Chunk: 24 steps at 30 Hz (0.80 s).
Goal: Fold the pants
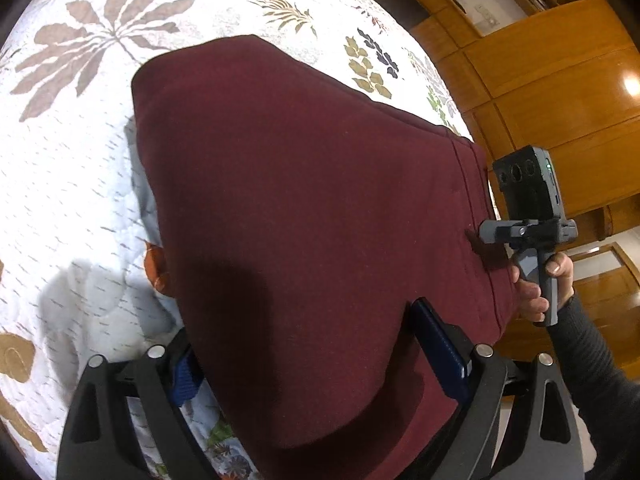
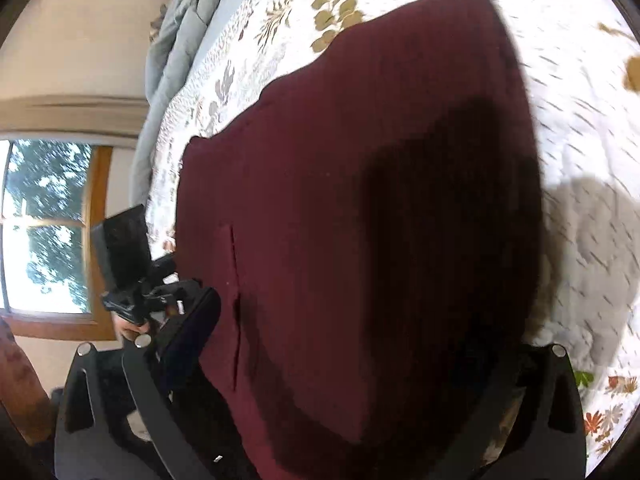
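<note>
The maroon pants (image 1: pixel 304 200) are held up over a bed, draped from both grippers, their far end resting on the quilt. My left gripper (image 1: pixel 304 360) has its blue pads wide apart with the cloth hanging between and over them. The other gripper (image 1: pixel 532 236) shows at the pants' right edge, held by a hand. In the right wrist view the pants (image 2: pixel 340 200) cover my right gripper (image 2: pixel 360 360), whose dark fingers stand wide on either side. The left gripper (image 2: pixel 136 280) appears at the pants' left edge. Whether the cloth is pinched is hidden.
A white quilt (image 1: pixel 80 184) with leaf prints covers the bed. Wooden wardrobes (image 1: pixel 552 80) and shelves stand past the bed's right side. A grey duvet (image 2: pixel 180 40), a wall and a window (image 2: pixel 44 224) lie beyond the bed's far side.
</note>
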Tool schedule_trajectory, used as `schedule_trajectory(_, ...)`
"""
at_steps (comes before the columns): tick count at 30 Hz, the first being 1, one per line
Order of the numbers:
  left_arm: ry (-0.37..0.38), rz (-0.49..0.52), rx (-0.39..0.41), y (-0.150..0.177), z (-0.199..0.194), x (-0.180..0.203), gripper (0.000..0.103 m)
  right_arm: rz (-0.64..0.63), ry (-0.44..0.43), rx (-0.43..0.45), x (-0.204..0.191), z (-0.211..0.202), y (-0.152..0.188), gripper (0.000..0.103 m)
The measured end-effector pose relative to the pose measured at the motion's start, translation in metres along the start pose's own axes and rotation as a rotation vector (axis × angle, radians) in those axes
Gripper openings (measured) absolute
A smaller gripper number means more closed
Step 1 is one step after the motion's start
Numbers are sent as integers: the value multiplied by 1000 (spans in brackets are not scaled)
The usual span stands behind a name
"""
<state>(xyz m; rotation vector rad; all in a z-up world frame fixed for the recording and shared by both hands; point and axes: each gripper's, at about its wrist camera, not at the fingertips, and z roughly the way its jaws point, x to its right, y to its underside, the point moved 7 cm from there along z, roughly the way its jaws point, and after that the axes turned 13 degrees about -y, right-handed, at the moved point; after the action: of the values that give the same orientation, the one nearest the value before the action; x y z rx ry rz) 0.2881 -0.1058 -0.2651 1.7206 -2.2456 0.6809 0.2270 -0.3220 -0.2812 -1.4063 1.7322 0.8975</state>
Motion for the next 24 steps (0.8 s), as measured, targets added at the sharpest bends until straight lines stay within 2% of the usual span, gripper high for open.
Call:
schedule_trajectory(1, 8, 1, 1, 1, -1, -1, 90, -5, 16, 2, 0, -1, 0, 96)
schedule_trajectory(3, 1, 14, 2, 3, -1, -2, 89, -11, 52, 11, 4, -6, 2, 74)
schedule_trajectory(4, -14, 25, 4, 4, -1, -2, 88, 0, 34, 23, 5, -9, 4, 63)
schedule_trajectory(6, -46, 46, 12, 5, -3, -2, 77, 6, 19, 36, 3, -11, 5, 59)
schedule_trajectory(8, -43, 51, 15, 3, -2, -1, 67, -10, 37, 45, 1, -10, 6, 57)
schedule_trajectory(13, -18, 40, 26, 4, -10, -5, 56, -17, 51, 62, 0, -11, 5, 53)
schedule_trajectory(17, -24, 47, 49, 4, -20, -3, 43, -35, 70, 82, -8, -14, 7, 48)
schedule_trajectory(24, -39, 54, 89, 7, -49, 3, 35, -104, 93, 98, -42, -19, 8, 42)
